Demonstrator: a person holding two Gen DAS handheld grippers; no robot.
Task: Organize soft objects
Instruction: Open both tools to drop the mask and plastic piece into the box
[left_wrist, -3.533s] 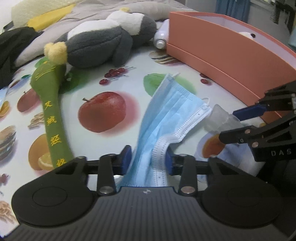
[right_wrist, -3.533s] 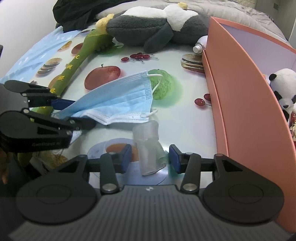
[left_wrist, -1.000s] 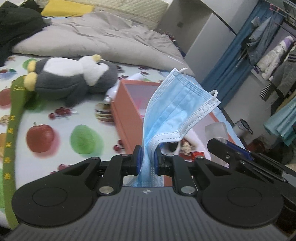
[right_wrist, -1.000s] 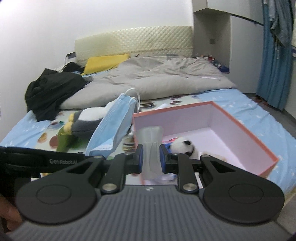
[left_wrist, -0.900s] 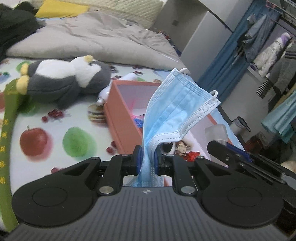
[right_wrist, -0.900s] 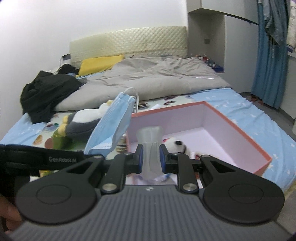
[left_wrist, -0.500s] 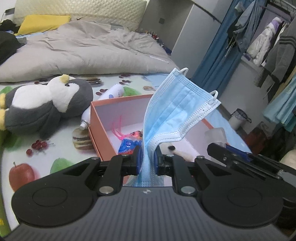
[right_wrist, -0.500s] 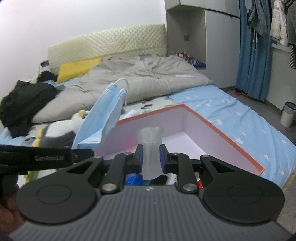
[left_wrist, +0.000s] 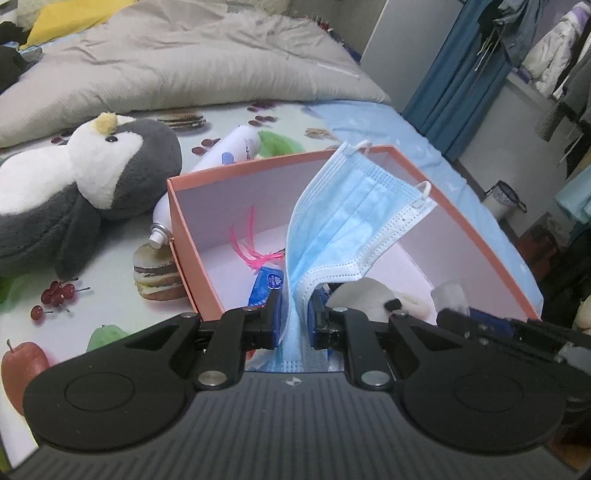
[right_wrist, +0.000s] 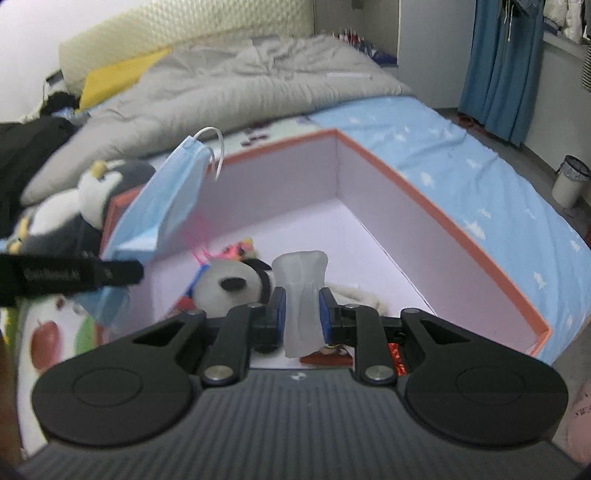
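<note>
Box (left_wrist: 192, 236) below, both claws loaded: your left gripper (left_wrist: 294, 314) is pinched tight on the bottom edge of a blue mask (left_wrist: 347, 229), which stands up and fans rightward above the box's open top. Your right gripper (right_wrist: 300, 314) is clamped on a translucent soft piece (right_wrist: 301, 291), upright between the jaws, with the panda (right_wrist: 229, 284) on the box floor just ahead of it. The right claw looks nearer the box's middle; the left sits at the near wall, by the penguin (left_wrist: 74, 192) outside. Each load appears to lie straight above the interior, so release likely means lowering, then opening.
</note>
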